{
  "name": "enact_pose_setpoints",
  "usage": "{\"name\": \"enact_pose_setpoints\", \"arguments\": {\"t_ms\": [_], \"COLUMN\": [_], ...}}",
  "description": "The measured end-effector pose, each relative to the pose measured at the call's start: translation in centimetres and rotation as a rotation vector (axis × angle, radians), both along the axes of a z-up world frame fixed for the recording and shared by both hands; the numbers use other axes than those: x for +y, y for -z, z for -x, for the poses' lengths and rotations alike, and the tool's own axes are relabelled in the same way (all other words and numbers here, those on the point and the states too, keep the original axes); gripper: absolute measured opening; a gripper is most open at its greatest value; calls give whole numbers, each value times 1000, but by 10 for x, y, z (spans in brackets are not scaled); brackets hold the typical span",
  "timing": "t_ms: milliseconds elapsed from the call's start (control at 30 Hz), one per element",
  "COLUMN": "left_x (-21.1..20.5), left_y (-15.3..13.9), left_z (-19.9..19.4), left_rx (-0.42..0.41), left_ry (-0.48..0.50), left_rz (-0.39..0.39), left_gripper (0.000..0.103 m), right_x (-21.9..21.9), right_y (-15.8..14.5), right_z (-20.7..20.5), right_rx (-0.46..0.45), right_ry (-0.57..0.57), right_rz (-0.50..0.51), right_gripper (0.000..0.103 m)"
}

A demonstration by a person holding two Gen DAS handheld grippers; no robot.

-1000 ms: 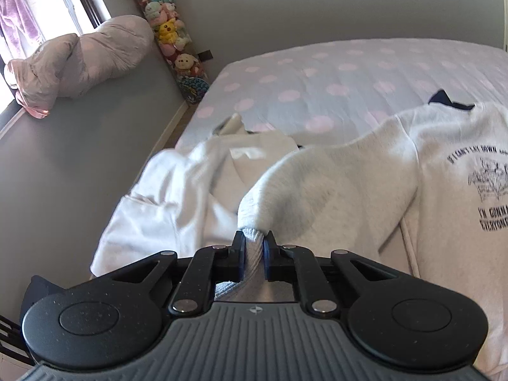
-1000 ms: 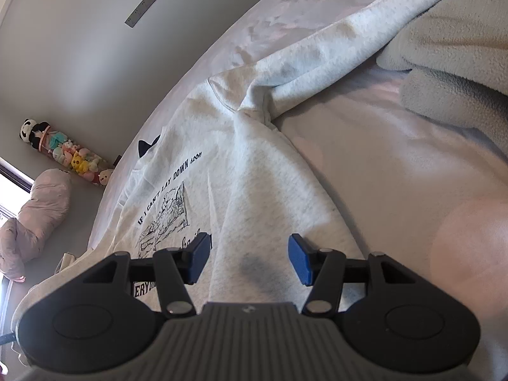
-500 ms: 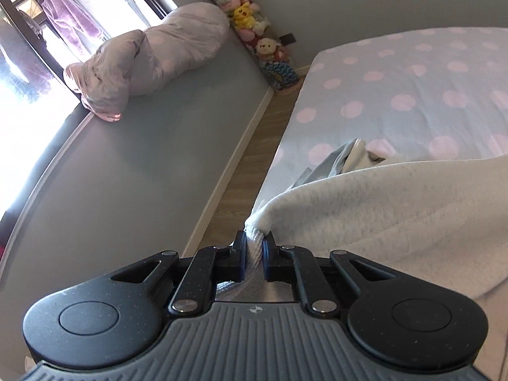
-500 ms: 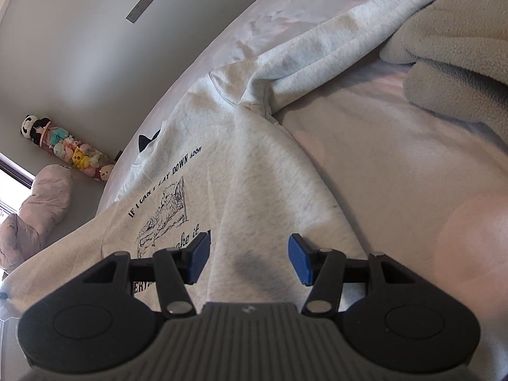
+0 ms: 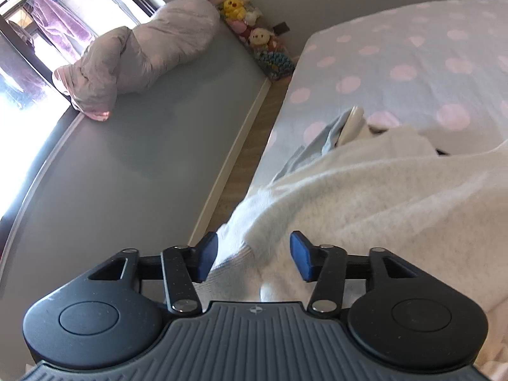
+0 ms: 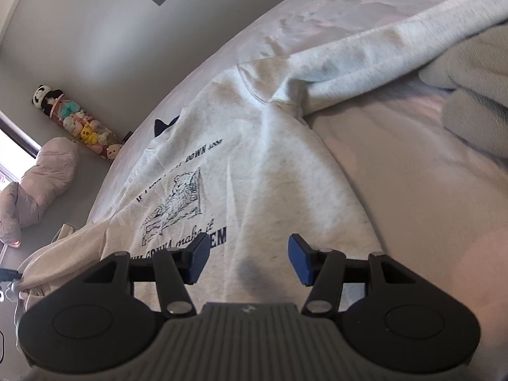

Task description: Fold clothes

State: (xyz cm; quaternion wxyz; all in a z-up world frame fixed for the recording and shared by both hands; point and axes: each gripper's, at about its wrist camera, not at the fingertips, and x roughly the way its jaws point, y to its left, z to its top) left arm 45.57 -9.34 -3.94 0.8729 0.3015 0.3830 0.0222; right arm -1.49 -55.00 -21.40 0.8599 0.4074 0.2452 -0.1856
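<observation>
On the polka-dot bedsheet lies a pale grey printed sweatshirt, front up, one sleeve stretched toward the far right. Above its hem the right gripper hangs with jaws spread, holding nothing. At the bed's edge the left gripper is released too; the sweatshirt's ribbed cuff sits between its fingers, possibly brushing the left pad.
</observation>
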Motion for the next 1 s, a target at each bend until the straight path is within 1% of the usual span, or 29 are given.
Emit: {"name": "enact_pose_setpoints", "arguments": {"t_ms": [133,233,300,367,400,433,467,500,533,700,767,933,1000], "left_x": [-41,-72,-92,-113,-123,-139,-155,-171,-186,-257,-284,-319,-333], "left_y": [-6,-10,-13,-16,-16,-9,-1,6,14,51,67,110,128], "left_z": [1,2,3,3,4,2,1,0,-2,-10,-13,-22,-26], "left_rx": [14,25,32,40,45,64,83,102,120,155,167,228,252], "left_ry": [104,183,235,287,314,346,379,412,443,539,565,563,562], "left_rz": [100,175,224,274,299,320,342,363,384,488,521,559,574], "left_gripper": [52,53,53,53,53,50,44,42,39,39,37,35,34], "right_x": [-10,-34,-52,-70,-77,-84,-90,-95,-100,-117,-119,-117,-117], "right_y": [-23,-44,-58,-73,-78,-82,-85,-86,-86,-77,-72,-57,-45], "right_z": [-18,-44,-65,-88,-102,-115,-128,-140,-154,-222,-251,-315,-332], "right_rx": [3,25,52,85,103,117,131,140,148,158,150,112,121], "right_ry": [-68,-106,-123,-148,-166,-183,-199,-213,-226,-266,-273,-280,-283], "right_rz": [74,137,204,289,336,378,411,434,455,520,545,622,627], "right_gripper": [58,58,58,48,46,40,34,33,32,32,32,32,32]}}
